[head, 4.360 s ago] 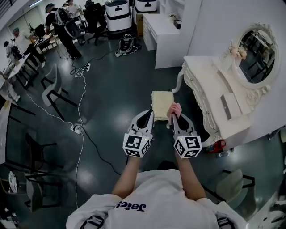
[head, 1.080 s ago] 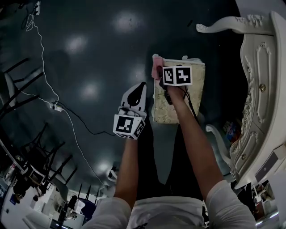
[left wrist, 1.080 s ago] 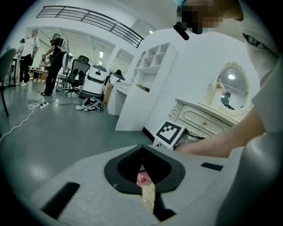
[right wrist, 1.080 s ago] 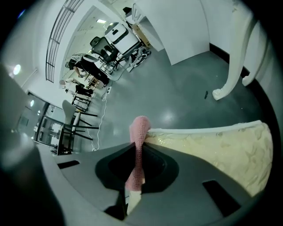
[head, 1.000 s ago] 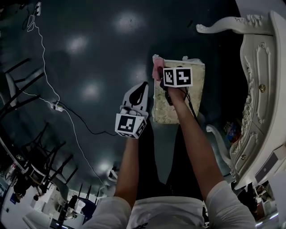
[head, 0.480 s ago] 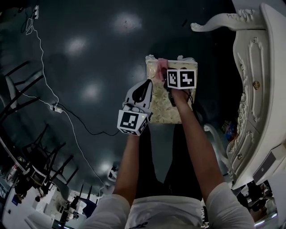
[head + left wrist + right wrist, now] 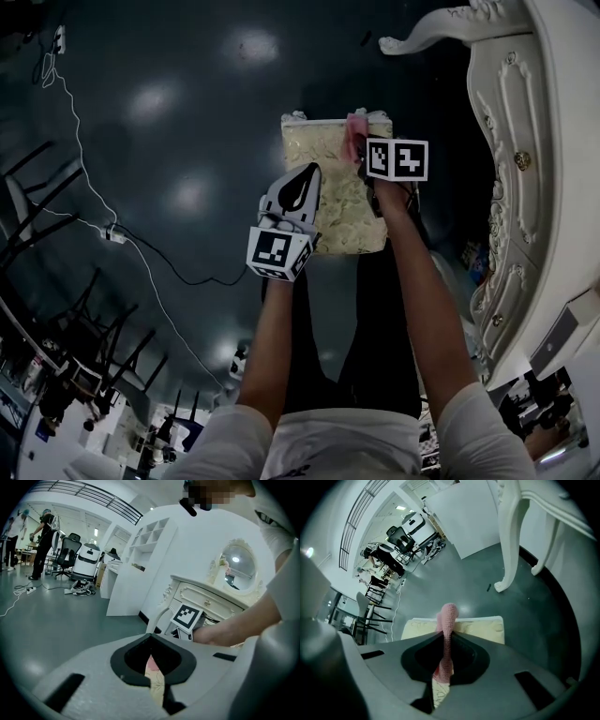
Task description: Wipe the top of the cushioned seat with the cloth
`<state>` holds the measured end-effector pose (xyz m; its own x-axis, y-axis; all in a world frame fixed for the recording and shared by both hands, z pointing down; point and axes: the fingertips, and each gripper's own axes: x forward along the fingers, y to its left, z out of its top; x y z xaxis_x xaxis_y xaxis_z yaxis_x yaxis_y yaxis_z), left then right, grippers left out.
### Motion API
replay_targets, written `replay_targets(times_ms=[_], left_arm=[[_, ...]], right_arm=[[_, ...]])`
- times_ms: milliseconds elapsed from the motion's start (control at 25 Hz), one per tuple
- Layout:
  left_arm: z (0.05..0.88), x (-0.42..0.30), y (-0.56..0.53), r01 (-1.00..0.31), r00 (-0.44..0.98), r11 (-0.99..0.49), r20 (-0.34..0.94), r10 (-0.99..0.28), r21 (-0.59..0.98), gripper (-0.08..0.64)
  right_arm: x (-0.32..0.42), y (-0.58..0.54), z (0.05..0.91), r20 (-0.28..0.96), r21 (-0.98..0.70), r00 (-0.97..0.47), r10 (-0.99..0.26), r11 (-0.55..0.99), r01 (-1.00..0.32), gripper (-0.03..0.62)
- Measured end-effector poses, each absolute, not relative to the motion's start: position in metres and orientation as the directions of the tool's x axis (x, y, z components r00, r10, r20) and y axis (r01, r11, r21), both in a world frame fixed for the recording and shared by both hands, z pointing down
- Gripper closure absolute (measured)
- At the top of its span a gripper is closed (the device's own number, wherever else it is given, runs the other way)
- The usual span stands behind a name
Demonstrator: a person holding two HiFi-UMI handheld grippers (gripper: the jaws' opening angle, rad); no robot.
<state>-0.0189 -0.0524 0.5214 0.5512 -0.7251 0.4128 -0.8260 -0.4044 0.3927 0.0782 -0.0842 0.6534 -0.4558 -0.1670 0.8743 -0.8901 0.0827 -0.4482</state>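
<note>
Clamping the pink cloth [image 7: 355, 129] tight in your right tool [image 7: 360, 148], you hold it down near the far right corner of the cushioned seat [image 7: 323, 155], probably so a wiping stroke can run back along the top. Your left tool [image 7: 307, 172], jaws together and empty, hovers over the seat's left edge, clear of the cloth's path.

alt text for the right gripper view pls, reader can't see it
The right gripper has its jaws shut on a pink knitted cloth that sticks up past their tips, with the cream cushioned seat right behind it. Beyond are a grey floor, a white carved furniture leg and, far off at the left, chairs.
</note>
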Motion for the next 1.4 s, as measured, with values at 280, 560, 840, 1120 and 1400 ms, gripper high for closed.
replay_targets(times_ms=[280,560,840,1120,1400], left_arm=[[0.521,0.000,-0.050,-0.816,0.566,-0.417,0.406,-0.717,0.400,0.546],[0.520,0.005,-0.043,-0.812,0.571,-0.420,0.402,-0.716,0.405,0.546],[0.520,-0.038,-0.033,-0.848,0.506,-0.347,0.420,-0.753,0.400,0.546],[0.520,-0.111,-0.023,-0.887,0.437,-0.291,0.448,-0.780,0.360,0.546],[0.527,-0.152,-0.009,-0.897,0.417,-0.271,0.468,-0.779,0.349,0.546]], right_arm=[[0.131,-0.085,0.653,0.900,-0.386,-0.388,-0.198,0.051,-0.921,0.569],[0.172,-0.073,0.661,0.925,-0.319,-0.314,-0.213,0.011,-0.948,0.569],[0.111,-0.062,0.633,0.864,-0.426,-0.424,-0.271,0.055,-0.903,0.569],[-0.013,-0.041,0.626,0.792,-0.544,-0.560,-0.243,0.133,-0.828,0.569],[-0.080,-0.029,0.647,0.809,-0.543,-0.565,-0.163,0.163,-0.824,0.569]])
